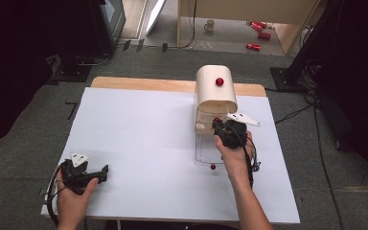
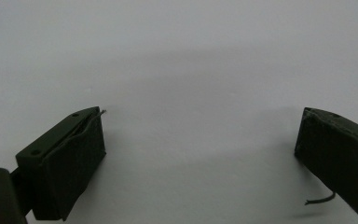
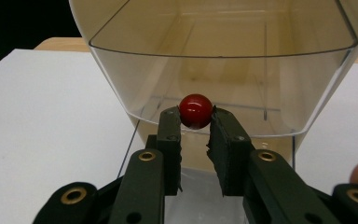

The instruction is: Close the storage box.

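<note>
Right hand-held gripper (image 3: pixel 196 122): closed on the red knob (image 3: pixel 196 110), which is pinched at the very tips of the pads; a wide gap is left between the jaws behind it.
Left hand-held gripper (image 2: pixel 200 154): open and empty, rested on the white table (image 2: pixel 191 60), well apart from the work.
Risk, grip: the knob is round and glossy and is caught only by the tips, so it could be squeezed out if the pull is angled or jerked.
Risk, lid: the clear lid (image 3: pixel 223 79) that carries the knob could drop back if the knob is lost.
Risk, box: the box is light-looking and is not steadied by the left hand-held gripper, so it may be dragged or tipped.
Knob position: directly between the fingertips, at the lid's lower edge.
Box position: the cream bread box (image 1: pixel 215 89) is seen just beyond the right hand-held gripper.
</note>
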